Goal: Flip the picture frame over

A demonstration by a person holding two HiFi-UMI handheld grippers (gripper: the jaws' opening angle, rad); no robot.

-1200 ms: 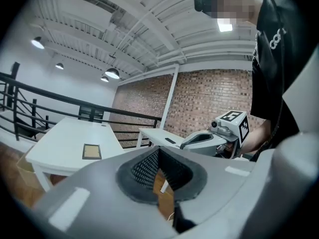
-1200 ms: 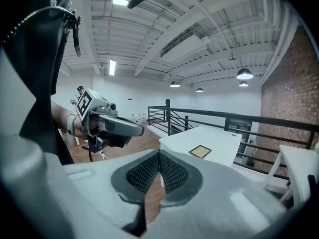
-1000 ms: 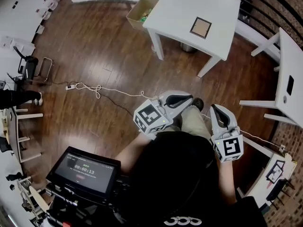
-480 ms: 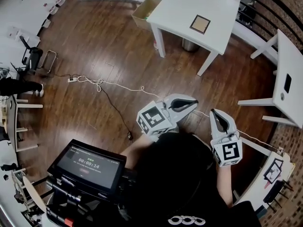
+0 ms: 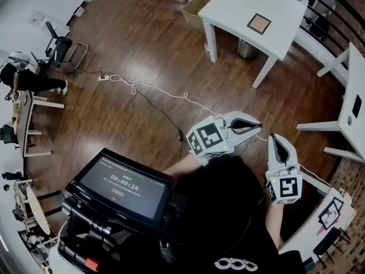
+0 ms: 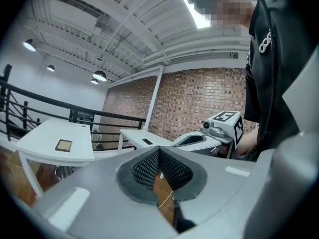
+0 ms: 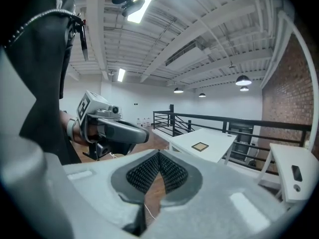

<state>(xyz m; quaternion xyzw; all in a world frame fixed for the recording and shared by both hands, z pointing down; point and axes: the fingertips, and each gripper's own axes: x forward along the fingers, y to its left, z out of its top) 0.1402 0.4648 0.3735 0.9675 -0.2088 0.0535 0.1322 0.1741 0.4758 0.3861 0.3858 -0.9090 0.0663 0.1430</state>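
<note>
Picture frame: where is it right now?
Head view, upper right: the picture frame lies flat on the white table, toward its right edge.

Ahead of you, the picture frame (image 5: 259, 23) lies on the table (image 5: 231, 7), toward its near edge. It is well apart from your left gripper (image 5: 258, 124) and right gripper (image 5: 275, 138), which are side by side. A box (image 5: 197, 7) stands beside the table's left edge, a bin (image 5: 248, 49) under it, and a second table (image 5: 349, 127) to your right.

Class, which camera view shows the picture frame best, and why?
The head view: it looks down on the frame, showing its whole square face on the white table. Both gripper views show it small and foreshortened.
</note>
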